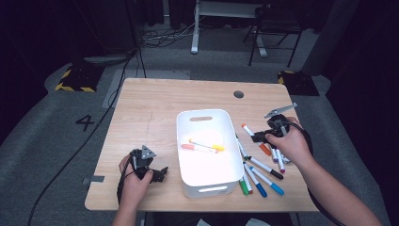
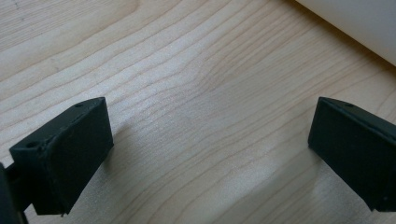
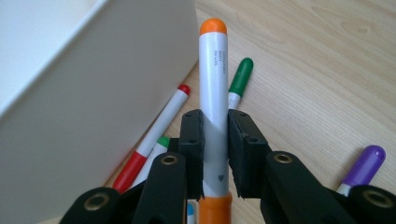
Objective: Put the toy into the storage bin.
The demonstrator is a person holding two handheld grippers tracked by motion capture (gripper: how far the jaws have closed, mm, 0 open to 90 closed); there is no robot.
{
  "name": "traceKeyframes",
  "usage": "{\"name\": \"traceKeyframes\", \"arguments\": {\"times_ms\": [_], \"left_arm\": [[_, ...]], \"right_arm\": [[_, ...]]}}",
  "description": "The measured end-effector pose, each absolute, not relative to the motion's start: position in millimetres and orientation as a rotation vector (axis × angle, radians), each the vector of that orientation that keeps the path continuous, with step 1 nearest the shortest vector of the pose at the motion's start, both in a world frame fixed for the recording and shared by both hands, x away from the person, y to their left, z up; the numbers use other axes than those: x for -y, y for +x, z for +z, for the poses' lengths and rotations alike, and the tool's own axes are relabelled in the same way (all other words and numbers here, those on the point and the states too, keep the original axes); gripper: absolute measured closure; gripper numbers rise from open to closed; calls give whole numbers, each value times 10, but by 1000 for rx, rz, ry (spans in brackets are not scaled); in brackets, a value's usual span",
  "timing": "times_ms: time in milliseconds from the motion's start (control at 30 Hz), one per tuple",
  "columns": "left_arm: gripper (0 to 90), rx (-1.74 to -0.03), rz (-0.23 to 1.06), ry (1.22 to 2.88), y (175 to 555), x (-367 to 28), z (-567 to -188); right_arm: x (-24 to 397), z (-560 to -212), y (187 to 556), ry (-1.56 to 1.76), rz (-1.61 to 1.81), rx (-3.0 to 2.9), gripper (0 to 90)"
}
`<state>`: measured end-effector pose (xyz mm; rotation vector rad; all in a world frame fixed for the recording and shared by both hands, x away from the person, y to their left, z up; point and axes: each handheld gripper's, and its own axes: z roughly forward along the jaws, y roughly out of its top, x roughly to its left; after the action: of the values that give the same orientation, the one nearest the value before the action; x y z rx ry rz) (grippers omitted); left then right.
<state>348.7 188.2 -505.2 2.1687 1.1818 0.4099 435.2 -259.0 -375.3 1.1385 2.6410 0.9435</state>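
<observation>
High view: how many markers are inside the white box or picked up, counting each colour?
Pink marker, in the box: 1
Yellow marker, in the box: 1
Orange marker, held in the right gripper: 1
Total: 3

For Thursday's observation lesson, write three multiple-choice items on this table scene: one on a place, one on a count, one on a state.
1. Where does the white bin stand?
A. On the floor
B. Mid-table, between the two hands
C. At the table's far left corner

2. How many markers lie inside the bin?
A. Two
B. Five
C. None

3. What is the right tool doing?
A. Standing open over bare wood
B. Gripping the bin's rim
C. Clamped shut on the orange-capped marker

Answers:
1 B, the high view shows it on the wooden table between the hands.
2 A, a yellow-capped marker and a pink marker lie in it.
3 C, the right gripper view shows both pads pressed on the barrel.
</observation>
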Motion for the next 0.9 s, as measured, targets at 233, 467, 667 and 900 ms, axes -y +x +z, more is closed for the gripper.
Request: {"name": "traceKeyframes", "arguments": {"times_ms": [233, 467, 667, 900], "left_arm": [[1, -1182, 410, 2169, 3487, -1882, -5051], [1, -1182, 409, 2169, 3487, -1883, -5051], [1, -1182, 410, 2169, 3487, -1882, -5051], [1, -1182, 409, 2169, 3487, -1883, -5051]], "right_arm": [[2528, -3535, 4266, 1087, 1015, -2634, 767], [2407, -3342, 4175, 998, 1042, -2659, 767], [2270, -3194, 4116, 938, 1072, -2679, 767], [2082, -3143, 4011, 857, 1107, -2725, 767]]}}
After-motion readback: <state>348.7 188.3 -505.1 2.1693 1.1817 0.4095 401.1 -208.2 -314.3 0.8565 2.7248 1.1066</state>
